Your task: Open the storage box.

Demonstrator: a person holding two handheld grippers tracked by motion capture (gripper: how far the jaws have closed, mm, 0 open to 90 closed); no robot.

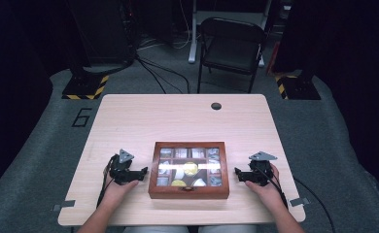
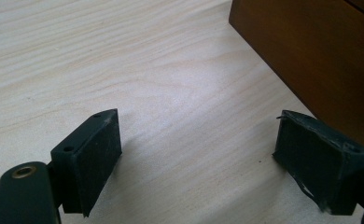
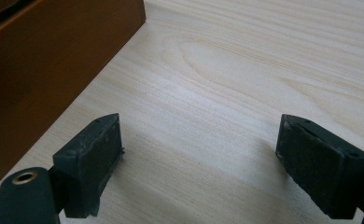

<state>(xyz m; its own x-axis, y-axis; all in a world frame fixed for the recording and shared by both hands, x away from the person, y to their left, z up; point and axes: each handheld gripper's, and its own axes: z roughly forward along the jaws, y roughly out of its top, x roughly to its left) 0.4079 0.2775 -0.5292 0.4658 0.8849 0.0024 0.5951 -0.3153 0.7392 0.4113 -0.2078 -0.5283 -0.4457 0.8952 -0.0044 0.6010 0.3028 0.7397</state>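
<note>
— High view first: where did the box sit when you looked?

— The wooden box [image 1: 188,169] sat in the lower middle of the frame, on the pale table [image 1: 178,114], its glass lid down and a small clasp on its near edge. Through the glass I made out compartments with something yellow and round among grey bits; finer than that I couldn't tell.

— And your tongs?

— The left gripper [image 1: 140,173] lay at the lower left of the box, the right gripper [image 1: 238,173] at its lower right, each near a side wall but apart from it. Both stood wide, with only bare table between the jaws. In the left gripper view the left gripper [image 2: 199,156] had the brown wall of the box [image 2: 311,56] at the upper right; in the right gripper view the right gripper [image 3: 199,158] had the box [image 3: 45,65] at the upper left.

— So which step was it?

— I judged it the approach, nothing gripped yet. The next move, as I reckoned, called for steadying the box with one gripper while the other reached the clasp, coming in low and square so the box wouldn't slide.
</note>
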